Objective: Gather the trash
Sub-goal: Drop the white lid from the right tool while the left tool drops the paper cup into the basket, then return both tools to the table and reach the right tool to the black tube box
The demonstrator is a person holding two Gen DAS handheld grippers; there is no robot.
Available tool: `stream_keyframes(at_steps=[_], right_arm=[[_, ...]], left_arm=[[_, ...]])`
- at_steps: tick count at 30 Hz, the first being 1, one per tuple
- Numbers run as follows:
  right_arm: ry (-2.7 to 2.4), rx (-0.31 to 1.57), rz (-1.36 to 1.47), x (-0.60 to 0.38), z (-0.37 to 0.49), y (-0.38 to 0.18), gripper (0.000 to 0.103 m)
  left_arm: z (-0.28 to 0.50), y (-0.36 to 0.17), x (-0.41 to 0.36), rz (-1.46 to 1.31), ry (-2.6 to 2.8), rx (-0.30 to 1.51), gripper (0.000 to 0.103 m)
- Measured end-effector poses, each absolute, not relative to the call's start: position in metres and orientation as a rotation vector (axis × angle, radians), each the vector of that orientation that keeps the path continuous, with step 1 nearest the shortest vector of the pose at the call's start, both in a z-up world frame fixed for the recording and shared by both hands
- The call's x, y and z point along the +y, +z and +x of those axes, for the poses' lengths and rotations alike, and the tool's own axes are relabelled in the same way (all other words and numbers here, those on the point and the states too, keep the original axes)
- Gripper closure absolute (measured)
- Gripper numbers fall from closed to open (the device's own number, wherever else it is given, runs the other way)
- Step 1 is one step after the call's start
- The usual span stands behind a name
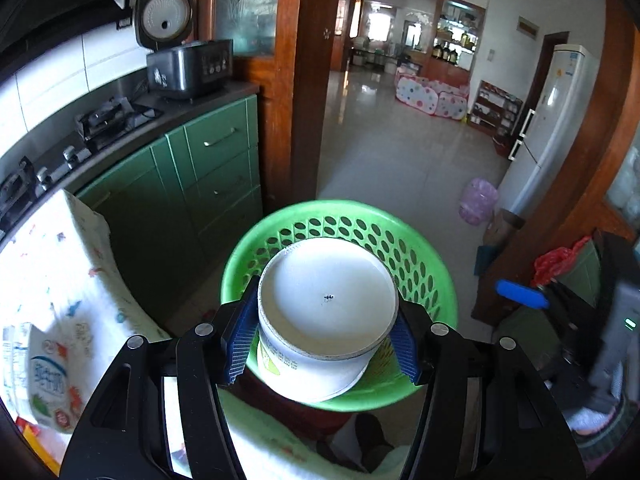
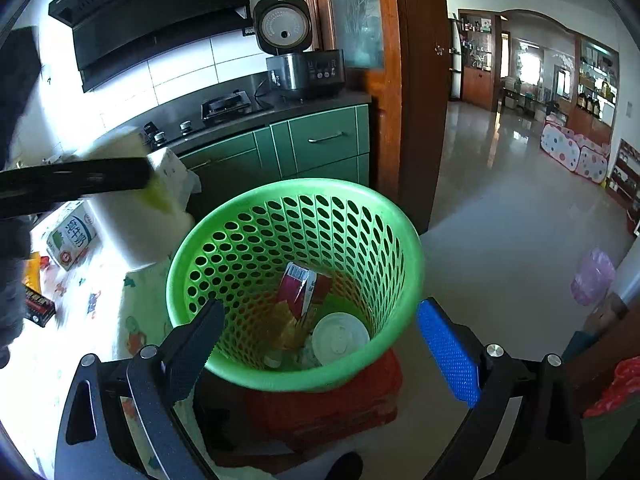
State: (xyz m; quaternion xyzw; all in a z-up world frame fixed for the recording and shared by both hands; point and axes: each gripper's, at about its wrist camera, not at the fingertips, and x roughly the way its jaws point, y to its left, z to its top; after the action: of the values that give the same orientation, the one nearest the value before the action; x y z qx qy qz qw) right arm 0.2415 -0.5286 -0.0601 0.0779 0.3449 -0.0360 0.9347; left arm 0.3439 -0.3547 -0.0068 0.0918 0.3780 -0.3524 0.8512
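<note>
Kitchen corner with green cabinets lying behind green basket. Left gripper clamping white paper cup, cup hanging over basket's near rim. Right gripper gaping wide, holding nothing, fingers straddling basket's near rim. Red carton and white lid lying inside basket. Milk carton lying on patterned cloth left of basket.

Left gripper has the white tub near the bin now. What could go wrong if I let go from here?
1. In the right wrist view the white tub sits off to the left of the green basket, so dropping now may miss or clip the rim.
2. The right gripper is open with its fingers straddling the basket's near rim; a nudge could tip it.
3. The basket already holds a red carton and a white lid, so the tub may land tilted.
</note>
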Motion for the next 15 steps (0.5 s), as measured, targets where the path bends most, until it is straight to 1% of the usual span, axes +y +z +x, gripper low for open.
stream_keyframes(at_steps=[4, 7, 8, 10, 15], right_arm=[[-0.077, 0.707, 0.167, -0.529, 0.233, -0.064, 0.009], [-0.080, 0.720, 0.170, -0.530, 0.229, -0.068, 0.009], [-0.082, 0.724, 0.167, -0.530, 0.229, -0.069, 0.009], [-0.084, 0.725, 0.166, -0.530, 0.228, -0.070, 0.009], [-0.072, 0.722, 0.176, -0.526, 0.222, -0.067, 0.009]], left_arm=[[0.353, -0.023, -0.367, 0.188, -0.731, 0.832, 0.043], [0.356, -0.029, -0.367, 0.176, -0.724, 0.850, 0.029], [0.356, -0.029, -0.366, 0.174, -0.722, 0.849, 0.027], [0.355, -0.030, -0.365, 0.173, -0.719, 0.855, 0.025], [0.344, -0.018, -0.344, 0.153, -0.699, 0.835, 0.025]])
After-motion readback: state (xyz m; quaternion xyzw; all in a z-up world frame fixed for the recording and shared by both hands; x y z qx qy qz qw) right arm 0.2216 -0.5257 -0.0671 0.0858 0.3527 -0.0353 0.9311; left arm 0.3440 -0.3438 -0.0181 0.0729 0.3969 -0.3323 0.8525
